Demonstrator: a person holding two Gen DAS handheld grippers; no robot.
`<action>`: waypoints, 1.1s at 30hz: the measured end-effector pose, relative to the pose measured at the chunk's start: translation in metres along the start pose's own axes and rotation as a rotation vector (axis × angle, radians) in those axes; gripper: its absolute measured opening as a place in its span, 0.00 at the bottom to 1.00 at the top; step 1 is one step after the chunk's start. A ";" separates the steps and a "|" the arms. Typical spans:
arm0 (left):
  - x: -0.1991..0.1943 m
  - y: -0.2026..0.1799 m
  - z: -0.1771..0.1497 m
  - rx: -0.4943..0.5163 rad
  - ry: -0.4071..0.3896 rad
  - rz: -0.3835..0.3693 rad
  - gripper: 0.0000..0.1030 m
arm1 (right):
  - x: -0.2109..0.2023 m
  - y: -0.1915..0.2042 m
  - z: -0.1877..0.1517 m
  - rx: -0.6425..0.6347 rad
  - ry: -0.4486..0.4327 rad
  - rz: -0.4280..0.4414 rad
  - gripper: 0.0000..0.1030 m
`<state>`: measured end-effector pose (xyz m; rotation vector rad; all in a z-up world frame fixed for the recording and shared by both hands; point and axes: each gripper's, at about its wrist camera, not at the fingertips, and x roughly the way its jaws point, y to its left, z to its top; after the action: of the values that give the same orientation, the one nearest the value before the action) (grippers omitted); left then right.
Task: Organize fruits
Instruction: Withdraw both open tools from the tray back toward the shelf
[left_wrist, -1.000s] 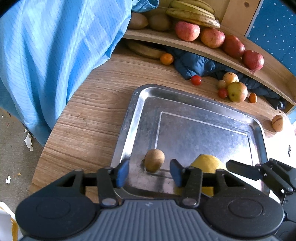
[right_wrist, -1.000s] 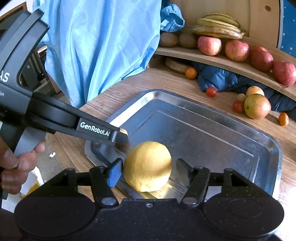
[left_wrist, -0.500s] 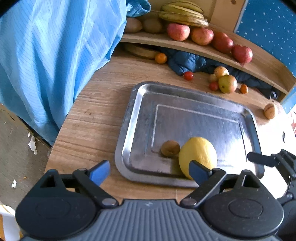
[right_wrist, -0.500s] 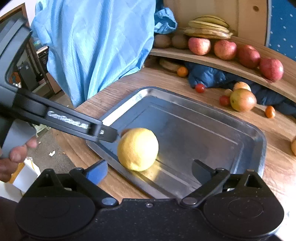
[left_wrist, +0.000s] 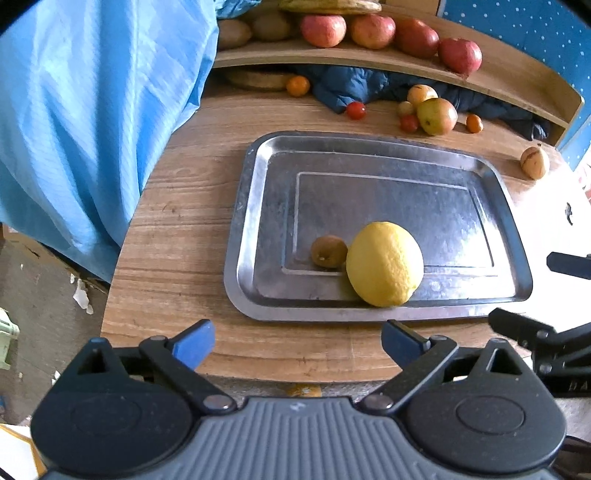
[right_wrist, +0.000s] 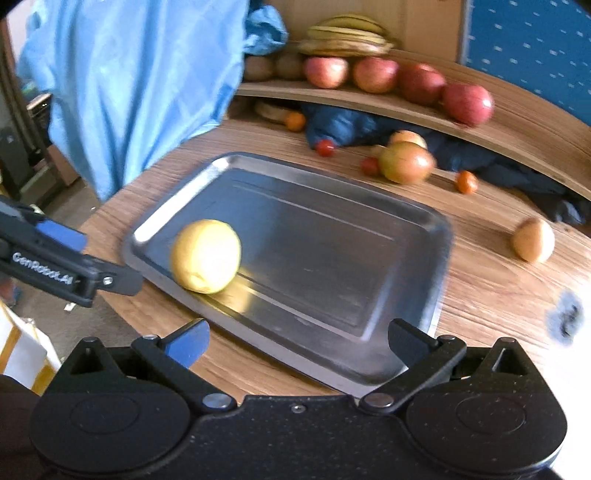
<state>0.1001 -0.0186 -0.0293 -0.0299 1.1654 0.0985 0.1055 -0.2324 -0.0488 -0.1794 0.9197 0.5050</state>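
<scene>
Left gripper (left_wrist: 297, 343): jaws wide and opening, blue-padded fingers (left_wrist: 194, 341) at the lower part of the left wrist view, nothing between them; they hang over the near edge of the wooden table (left_wrist: 177, 206). Right gripper (right_wrist: 297, 341): jaws wide and opening, nothing between them, positioned over the near rim of the metal tray (right_wrist: 436, 266) in the lower part of the right wrist view. The tray lies flat on the table at frame centre in both views. Inside it, towards its lower edge, rests a yellow lemon (left_wrist: 384, 264); a small brown fruit (left_wrist: 328, 251) sits touching or just beside it on its left in the left wrist view. In the right wrist view the lemon lies near the tray's left corner, and the small brown fruit cannot be made out. Beyond the tray, in the upper part of the left wrist view, loose fruit lies on the table: a green-red apple (left_wrist: 437, 116), several small red and orange fruits, and a tan fruit (left_wrist: 534, 162) at the right. A curved wooden shelf (left_wrist: 517, 85) above carries red apples (left_wrist: 460, 55) and bananas (right_wrist: 345, 37). Blue cloth (left_wrist: 85, 110) fills the upper left.
</scene>
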 end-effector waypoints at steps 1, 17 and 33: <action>0.000 -0.001 0.002 0.005 0.000 0.003 0.97 | -0.001 -0.004 -0.001 0.014 0.002 -0.010 0.99; 0.010 0.020 0.044 0.047 -0.010 0.039 0.98 | 0.018 -0.028 0.014 0.124 0.011 -0.082 0.99; 0.053 0.040 0.106 0.040 -0.023 -0.040 0.99 | 0.048 -0.025 0.060 0.106 0.018 -0.128 0.99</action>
<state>0.2136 0.0322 -0.0349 -0.0161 1.1425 0.0401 0.1849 -0.2168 -0.0522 -0.1457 0.9432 0.3356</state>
